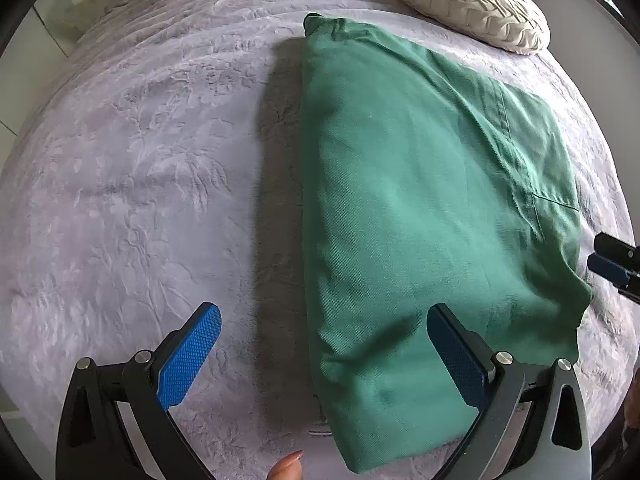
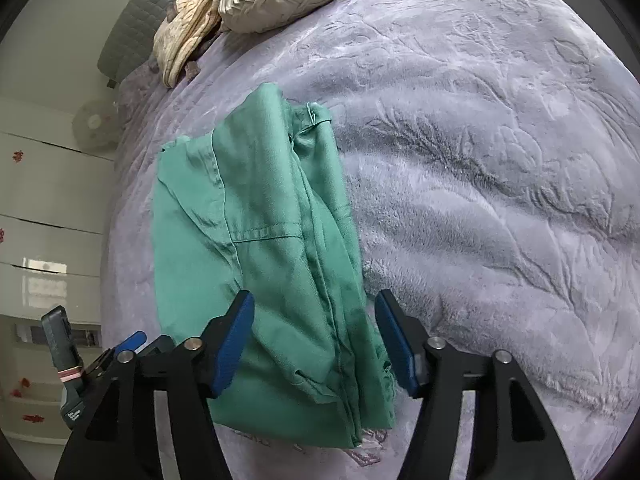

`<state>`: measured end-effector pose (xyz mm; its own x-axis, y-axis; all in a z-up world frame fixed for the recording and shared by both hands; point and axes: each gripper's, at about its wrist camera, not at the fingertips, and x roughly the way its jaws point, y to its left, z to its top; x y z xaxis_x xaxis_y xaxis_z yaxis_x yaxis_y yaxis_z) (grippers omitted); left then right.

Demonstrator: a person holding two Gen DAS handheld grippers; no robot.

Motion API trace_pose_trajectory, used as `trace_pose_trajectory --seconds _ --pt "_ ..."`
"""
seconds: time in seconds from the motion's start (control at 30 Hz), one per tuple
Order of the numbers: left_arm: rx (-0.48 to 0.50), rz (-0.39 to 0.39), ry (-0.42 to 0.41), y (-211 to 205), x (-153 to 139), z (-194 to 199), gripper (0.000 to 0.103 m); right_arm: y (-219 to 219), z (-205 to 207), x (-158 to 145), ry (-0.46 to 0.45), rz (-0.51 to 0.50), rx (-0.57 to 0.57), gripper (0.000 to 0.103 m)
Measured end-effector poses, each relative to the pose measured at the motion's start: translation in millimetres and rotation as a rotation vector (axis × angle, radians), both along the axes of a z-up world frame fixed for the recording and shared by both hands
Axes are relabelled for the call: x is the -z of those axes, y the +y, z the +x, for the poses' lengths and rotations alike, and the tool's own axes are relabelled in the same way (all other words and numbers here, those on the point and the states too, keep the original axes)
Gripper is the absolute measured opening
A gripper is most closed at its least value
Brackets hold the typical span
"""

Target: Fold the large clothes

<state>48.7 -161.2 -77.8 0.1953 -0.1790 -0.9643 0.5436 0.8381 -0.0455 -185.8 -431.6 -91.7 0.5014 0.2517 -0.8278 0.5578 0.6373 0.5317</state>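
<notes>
On the bed (image 1: 120, 160), folded green garment (image 2: 260, 240); both grippers (image 1: 324, 344) (image 2: 314, 340) agape, empty; right view shows seams

Folded garment (image 1: 420, 200): lies flat on the bed (image 1: 140, 180), right of centre in the left wrist view. Cushion (image 1: 468, 4): on the bed beyond the garment's far end. Crumpled cloth (image 2: 188, 36): beside the cushion at the bed's head. Fan (image 2: 94, 122): off the bed's side.

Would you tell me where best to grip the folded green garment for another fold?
Probably the near end of the green garment, where its stacked edges lie between the open right gripper. Come from above; it lies flat on the blanket.
</notes>
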Motion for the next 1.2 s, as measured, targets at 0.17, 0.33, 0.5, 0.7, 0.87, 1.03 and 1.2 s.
trace_pose_trajectory --seconds 0.17,0.33,0.5,0.7,0.87,1.03,1.2 --pt "-0.031 0.021 -0.04 4.0 0.6 9.9 0.103 -12.5 8.2 2.5 -0.006 0.003 -0.006 0.07" --pt "-0.041 -0.059 0.038 12.7 6.2 26.8 0.103 -24.7 22.0 6.5 -0.034 0.025 -0.012 0.07" --pt "-0.085 -0.106 0.068 17.9 10.4 38.9 0.103 -30.9 50.5 9.6 -0.099 0.051 -0.032 0.069" --pt "-0.094 -0.121 0.067 17.0 11.1 42.9 0.103 -16.0 85.7 9.7 -0.118 0.013 -0.133 0.008" --pt "-0.069 -0.137 0.077 7.4 14.6 38.8 0.103 -16.9 89.3 0.5 -0.083 -0.136 -0.174 0.008" --pt "-0.069 -0.157 0.109 -1.0 23.6 37.2 0.103 -34.9 89.5 40.2 -0.01 -0.081 -0.134 0.008" --pt "-0.046 -0.178 0.121 6.3 20.4 42.1 0.103 -46.6 74.0 25.6 -0.071 0.045 -0.107 0.024"
